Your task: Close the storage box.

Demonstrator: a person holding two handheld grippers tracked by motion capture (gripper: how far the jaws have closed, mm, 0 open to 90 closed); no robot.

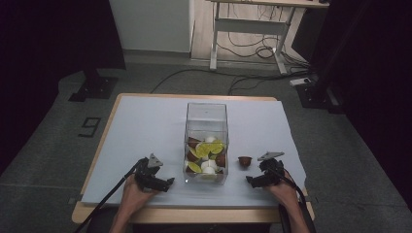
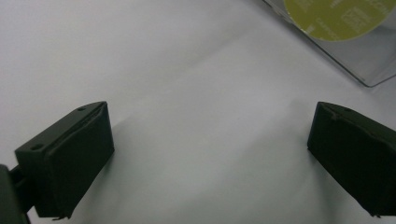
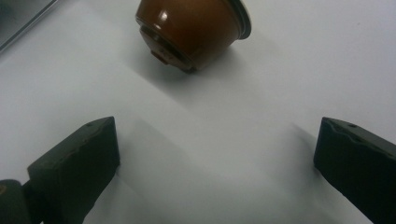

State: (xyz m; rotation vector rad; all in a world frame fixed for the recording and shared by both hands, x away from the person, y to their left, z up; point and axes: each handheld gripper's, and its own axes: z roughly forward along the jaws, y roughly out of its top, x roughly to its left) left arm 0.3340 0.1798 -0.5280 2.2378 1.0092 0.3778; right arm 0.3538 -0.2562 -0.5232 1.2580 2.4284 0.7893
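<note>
on the white sheet, just right of the clear box, lies one brown capsule, apart from the box wall & not touching it. right gripper sits near it on the person's side, jaws spread wide w/ nothing between them; in the right gripper view the capsule is straight ahead of the gap, so it looks lined up for a reach-in & pinch, prob to drop it in the box w/ the rest. left gripper rests low on the sheet at the box's left front corner, jaws also spread & empty, just the box corner w/ a yellow-green disc behind it at top right in its view; looks parked, maybe ready to steady the box. box already holds brown, white & yellow-green pieces piled at the bottom, so the loose one seems the last left out. capsule itself: small glossy brown cup, tipped on its side, tapered body w/ stepped base facing the jaws, thin flat rim on the far side, highlight on the shoulder. smooth & round, so i'd guess it may roll or slip if pinched off-centre.
</note>
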